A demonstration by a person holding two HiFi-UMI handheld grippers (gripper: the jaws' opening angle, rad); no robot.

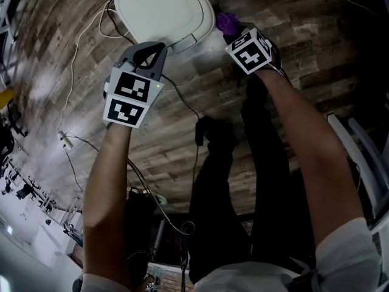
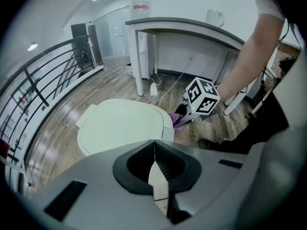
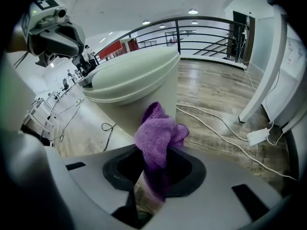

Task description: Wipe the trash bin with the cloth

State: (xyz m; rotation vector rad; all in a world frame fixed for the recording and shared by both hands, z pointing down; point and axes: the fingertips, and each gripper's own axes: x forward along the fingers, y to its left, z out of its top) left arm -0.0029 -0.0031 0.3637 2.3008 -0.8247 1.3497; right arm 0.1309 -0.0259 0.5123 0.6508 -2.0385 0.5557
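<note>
A white trash bin (image 1: pixel 164 10) with a closed lid stands on the wood floor; the left gripper view shows its lid (image 2: pixel 122 126), the right gripper view its side (image 3: pixel 139 87). My right gripper (image 1: pixel 234 32) is shut on a bunched purple cloth (image 3: pixel 157 139), held just beside the bin's right side; the cloth (image 1: pixel 227 22) peeks out past the marker cube, and shows by the bin (image 2: pixel 175 120). My left gripper (image 1: pixel 146 50) hovers at the bin's near edge, shut with nothing between its jaws (image 2: pixel 154 169).
White cables (image 1: pixel 79 47) and a black cord (image 1: pixel 188 105) trail over the floor near the bin. A white table (image 2: pixel 192 30) stands behind it, and a black railing (image 2: pixel 43 80) runs along the left. The person's legs (image 1: pixel 243 181) stand below.
</note>
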